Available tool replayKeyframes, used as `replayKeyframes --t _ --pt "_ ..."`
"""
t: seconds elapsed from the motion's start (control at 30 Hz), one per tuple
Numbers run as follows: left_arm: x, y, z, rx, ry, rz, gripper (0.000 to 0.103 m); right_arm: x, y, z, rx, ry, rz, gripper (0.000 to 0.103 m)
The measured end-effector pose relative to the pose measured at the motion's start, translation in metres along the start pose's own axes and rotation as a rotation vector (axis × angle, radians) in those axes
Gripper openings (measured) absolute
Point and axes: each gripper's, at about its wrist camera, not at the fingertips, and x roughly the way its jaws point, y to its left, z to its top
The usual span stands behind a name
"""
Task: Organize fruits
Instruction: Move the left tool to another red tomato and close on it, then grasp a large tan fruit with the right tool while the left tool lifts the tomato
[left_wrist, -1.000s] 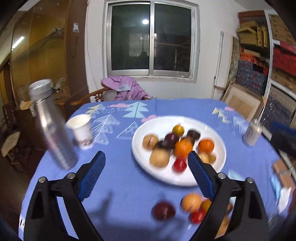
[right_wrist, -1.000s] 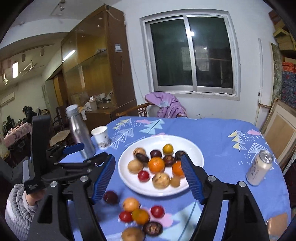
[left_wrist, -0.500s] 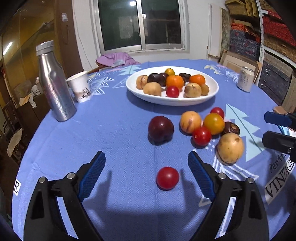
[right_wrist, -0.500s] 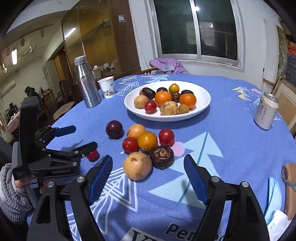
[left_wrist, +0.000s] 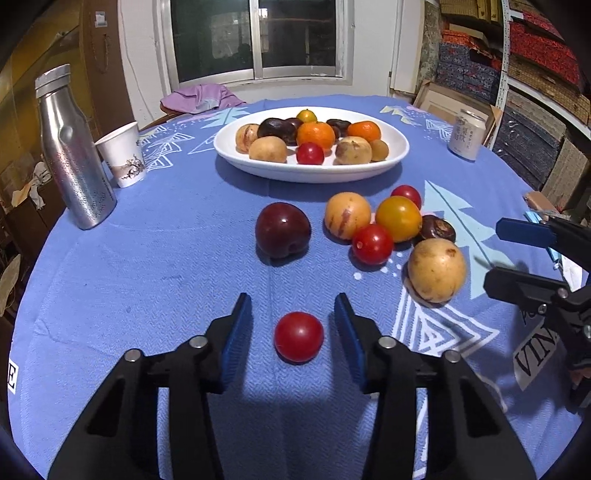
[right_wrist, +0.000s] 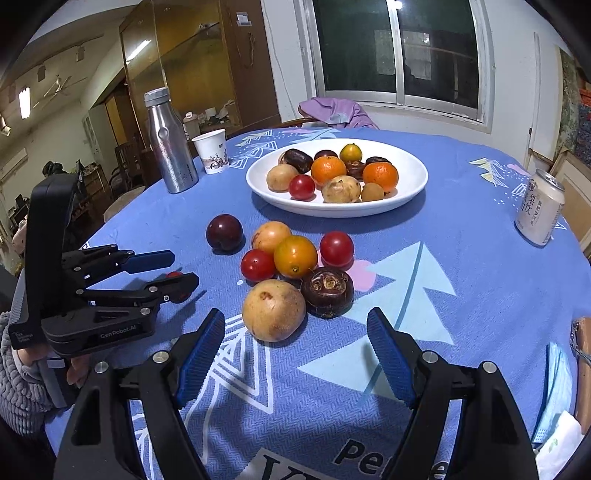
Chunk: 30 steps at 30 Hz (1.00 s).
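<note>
A small red tomato (left_wrist: 298, 336) lies on the blue tablecloth between the blue pads of my left gripper (left_wrist: 293, 301). The jaws are closing, with a narrow gap left on each side of it. The right wrist view shows this gripper (right_wrist: 183, 267) low at the left. My right gripper (right_wrist: 294, 314) stands open just short of a tan round fruit (right_wrist: 273, 309) and a dark brown fruit (right_wrist: 327, 291). Behind them lie a dark plum (left_wrist: 282, 229) and several tomatoes and yellow fruits. A white plate (left_wrist: 280, 173) farther back holds several fruits.
A steel bottle (left_wrist: 72, 147) and a paper cup (left_wrist: 123, 155) stand at the left of the round table. A drink can (left_wrist: 466, 134) stands at the right. A blue packet (right_wrist: 554, 387) lies near the table's right edge. A chair with purple cloth is beyond the table.
Both grippers have come down close to the tablecloth. The left jaws have narrowed from wide apart to just around the red tomato. The right jaws keep the same width.
</note>
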Motion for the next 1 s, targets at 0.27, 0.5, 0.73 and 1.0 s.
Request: replayKeyframes --t 0.27,0.5,0.73,1.0 --pt "0.01 0.002 -0.001 -0.015 0.055 -0.026 0.03 0.003 0.003 -0.002 -0.015 0.012 0.002 0.08" --pt "0.009 -0.001 -0.002 0.003 0.059 -0.003 0.026 0.01 0.01 -0.004 -0.033 0.01 0.002 0.079" --pt "0.009 -0.001 -0.003 0.003 0.059 -0.001 0.026 0.02 0.013 -0.002 -0.014 0.033 0.035 0.066" --pt "0.009 -0.002 -0.002 0.01 0.06 0.004 0.026 0.041 0.018 0.005 0.018 0.078 0.037 0.058"
